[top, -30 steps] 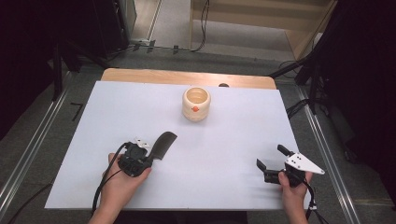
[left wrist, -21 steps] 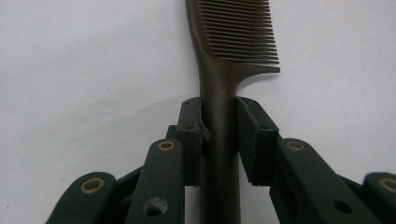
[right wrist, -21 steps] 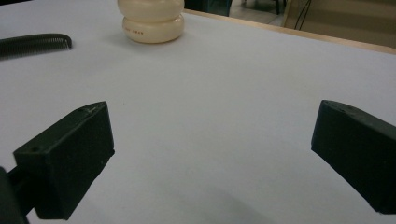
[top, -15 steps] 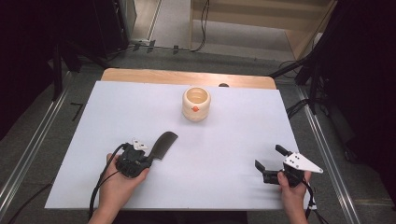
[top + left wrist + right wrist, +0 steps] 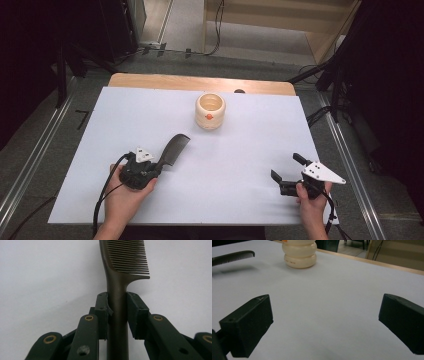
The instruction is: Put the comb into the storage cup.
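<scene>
Your dark comb (image 5: 172, 149) sits toward the near left part of the desk (image 5: 250, 150), its handle clamped between the jaws of your left gripper (image 5: 155, 167), teeth pointing away from you. A cream pot (image 5: 210, 111) stands nearer the far edge, well apart. Your right gripper (image 5: 285, 174), jaws spread wide and holding nothing, rests by the near right corner.

Black tongs (image 5: 117, 312), brass rivets, grey three-cornered plates
</scene>
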Demonstrator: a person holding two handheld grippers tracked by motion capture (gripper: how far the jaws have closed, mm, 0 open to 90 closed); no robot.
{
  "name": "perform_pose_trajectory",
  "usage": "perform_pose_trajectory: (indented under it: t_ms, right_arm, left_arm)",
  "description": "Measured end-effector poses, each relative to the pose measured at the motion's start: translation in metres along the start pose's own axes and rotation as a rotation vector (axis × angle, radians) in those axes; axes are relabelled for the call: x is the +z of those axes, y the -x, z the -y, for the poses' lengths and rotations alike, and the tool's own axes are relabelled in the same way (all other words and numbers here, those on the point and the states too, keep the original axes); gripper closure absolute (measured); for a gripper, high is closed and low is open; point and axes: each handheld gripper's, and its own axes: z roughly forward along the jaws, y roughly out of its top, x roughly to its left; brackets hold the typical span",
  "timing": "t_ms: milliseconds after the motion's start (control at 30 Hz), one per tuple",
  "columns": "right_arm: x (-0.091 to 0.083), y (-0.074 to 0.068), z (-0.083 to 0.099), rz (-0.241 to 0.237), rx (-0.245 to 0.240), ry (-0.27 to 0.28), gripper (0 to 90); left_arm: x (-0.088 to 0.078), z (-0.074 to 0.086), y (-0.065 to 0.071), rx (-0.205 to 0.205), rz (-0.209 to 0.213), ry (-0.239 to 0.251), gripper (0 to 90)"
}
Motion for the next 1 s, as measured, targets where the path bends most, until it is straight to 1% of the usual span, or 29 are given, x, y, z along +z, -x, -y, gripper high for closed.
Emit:
perform_pose_trajectory:
  t_ms: [33,67,133,167,200,233,267,333,400,433,500,533,567,600,633,667,700,733,800,833,1000]
  right_arm:
    - [0.0,-0.001,-0.002,0.002,0.002,0.003,0.0]
    - [0.0,-0.001,-0.002,0.002,0.002,0.003,0.0]
    - [0.001,-0.003,-0.008,0.004,0.001,0.008,0.0]
    - [0.002,-0.007,-0.013,0.01,-0.001,0.003,0.0]
    - [0.002,-0.008,-0.016,0.006,-0.006,0.001,0.0]
    - [0.003,-0.01,-0.018,0.003,-0.009,-0.004,0.0]
    - [0.004,-0.012,-0.02,0.0,-0.017,-0.009,0.0]
    - [0.006,-0.014,-0.023,-0.005,-0.022,-0.008,0.0]
    - [0.008,-0.018,-0.028,-0.017,-0.023,-0.007,0.0]
    - [0.01,-0.02,-0.033,-0.031,-0.024,-0.005,0.0]
    - [0.011,-0.021,-0.036,-0.037,-0.029,-0.002,0.0]
    - [0.013,-0.023,-0.041,-0.046,-0.032,0.002,0.0]
    - [0.015,-0.024,-0.044,-0.05,-0.031,0.005,0.0]
    - [0.015,-0.024,-0.044,-0.05,-0.031,0.005,0.0]
    - [0.017,-0.027,-0.049,-0.064,-0.027,0.014,0.0]
    - [0.017,-0.027,-0.049,-0.064,-0.027,0.014,0.0]
    - [0.02,-0.03,-0.054,-0.075,-0.026,0.017,0.0]
    - [0.022,-0.031,-0.057,-0.084,-0.026,0.018,0.0]
    - [0.023,-0.033,-0.059,-0.088,-0.03,0.021,0.0]
    - [0.027,-0.036,-0.063,-0.099,-0.035,0.024,0.0]
    - [0.035,-0.044,-0.074,-0.123,-0.027,0.03,0.0]
  left_arm:
    - [-0.002,-0.001,0.0,-0.002,0.001,0.026,72.6]
    - [-0.002,-0.001,0.0,-0.002,0.001,0.026,72.6]
    - [-0.005,-0.002,0.0,-0.003,-0.002,0.045,72.6]
    - [-0.007,-0.004,0.001,-0.007,-0.003,0.07,72.6]
    - [-0.008,-0.004,0.001,-0.01,-0.002,0.085,72.6]
    - [-0.008,-0.004,0.001,-0.01,-0.002,0.085,72.6]
    - [-0.01,-0.005,0.001,-0.006,-0.006,0.095,72.6]
    - [-0.012,-0.007,0.001,-0.011,0.001,0.117,72.6]
    - [-0.013,-0.008,0.001,-0.012,0.008,0.137,72.6]
    - [-0.014,-0.009,0.001,-0.005,0.014,0.151,72.6]
    - [-0.015,-0.009,0.001,-0.005,0.013,0.159,72.6]
    - [-0.015,-0.009,0.001,-0.013,0.013,0.181,72.6]
    - [-0.016,-0.01,0.001,-0.017,0.014,0.192,72.6]
    - [-0.016,-0.01,0.001,-0.017,0.014,0.192,72.6]
    - [-0.016,-0.01,0.0,-0.02,0.018,0.203,72.6]
    - [-0.017,-0.01,0.0,-0.02,0.015,0.212,72.6]
    - [-0.017,-0.011,0.0,-0.023,0.015,0.219,72.6]
    - [-0.018,-0.012,0.001,-0.022,0.025,0.239,72.6]
    - [-0.018,-0.013,0.002,-0.021,0.028,0.247,72.6]
    - [-0.018,-0.014,0.003,-0.012,0.047,0.256,72.6]
    - [-0.015,-0.018,0.007,-0.005,0.057,0.27,72.6]
